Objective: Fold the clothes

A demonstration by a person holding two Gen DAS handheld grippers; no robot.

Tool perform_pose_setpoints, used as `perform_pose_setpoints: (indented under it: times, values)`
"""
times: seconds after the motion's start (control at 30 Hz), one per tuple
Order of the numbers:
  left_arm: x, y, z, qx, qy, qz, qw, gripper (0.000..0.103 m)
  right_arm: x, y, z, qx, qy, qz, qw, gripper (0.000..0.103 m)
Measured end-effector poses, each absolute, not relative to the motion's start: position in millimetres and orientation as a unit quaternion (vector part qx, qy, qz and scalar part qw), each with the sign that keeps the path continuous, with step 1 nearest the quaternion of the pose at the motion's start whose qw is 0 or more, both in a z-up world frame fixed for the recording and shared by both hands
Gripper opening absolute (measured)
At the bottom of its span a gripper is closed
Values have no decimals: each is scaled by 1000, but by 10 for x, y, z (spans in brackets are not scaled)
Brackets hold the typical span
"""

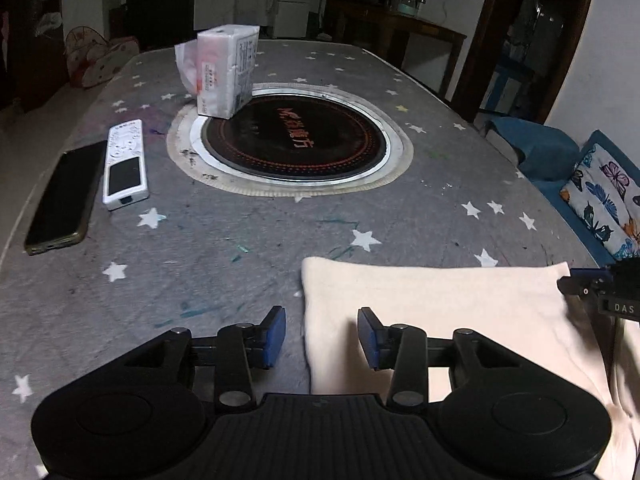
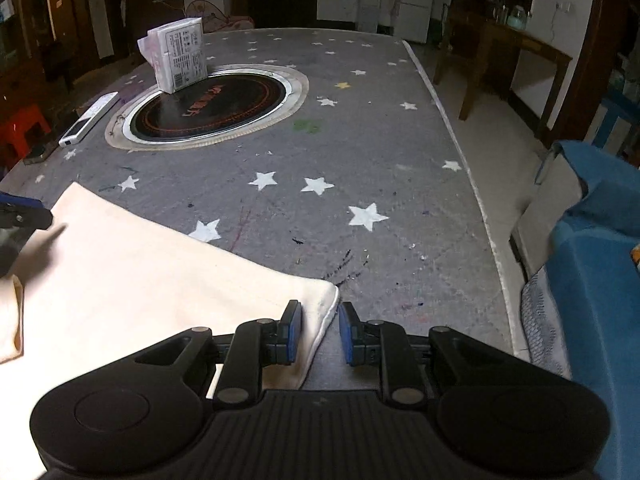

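A cream-coloured garment point(image 1: 440, 312) lies flat on the grey star-patterned tablecloth point(image 1: 224, 264) at the near edge. My left gripper point(image 1: 322, 336) is open, straddling the garment's left edge, its fingers low over the cloth. My right gripper point(image 2: 320, 334) is open, straddling the garment's right corner point(image 2: 324, 304) in the right wrist view, where the garment point(image 2: 140, 264) spreads to the left. The right gripper's tip shows at the right edge of the left wrist view point(image 1: 592, 286). The left gripper's tip shows at the left edge of the right wrist view point(image 2: 24, 216).
A round black hotplate point(image 1: 294, 142) is set in the table's middle. A white tissue pack point(image 1: 226, 70) stands on its rim. A white remote point(image 1: 124, 162) and a dark phone point(image 1: 64, 196) lie at the left. A blue sofa point(image 2: 600, 280) with a butterfly cushion point(image 1: 608, 200) stands to the right.
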State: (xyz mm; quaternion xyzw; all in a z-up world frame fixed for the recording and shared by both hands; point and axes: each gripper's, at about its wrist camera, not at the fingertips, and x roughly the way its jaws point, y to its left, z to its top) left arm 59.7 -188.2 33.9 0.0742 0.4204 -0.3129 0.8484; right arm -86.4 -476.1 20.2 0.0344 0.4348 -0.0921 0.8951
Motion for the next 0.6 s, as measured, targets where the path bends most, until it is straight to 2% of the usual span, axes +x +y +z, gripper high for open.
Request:
perform_pose_setpoints:
  times: [0.07, 0.17, 0.2, 0.6]
  values:
    - [637, -1925, 312, 73, 422, -314, 847, 40, -819, -4761, 207, 33, 435, -88, 896, 18]
    - [672, -2006, 255, 86, 423, -318, 844, 15, -753, -4761, 216, 31, 434, -82, 897, 9]
    - [670, -2021, 249, 93, 417, -315, 847, 11, -727, -4759, 221, 29, 434, -81, 897, 8]
    - [975, -1859, 298, 109, 388, -250, 881, 8, -71, -4606, 288, -21, 402, -79, 912, 7]
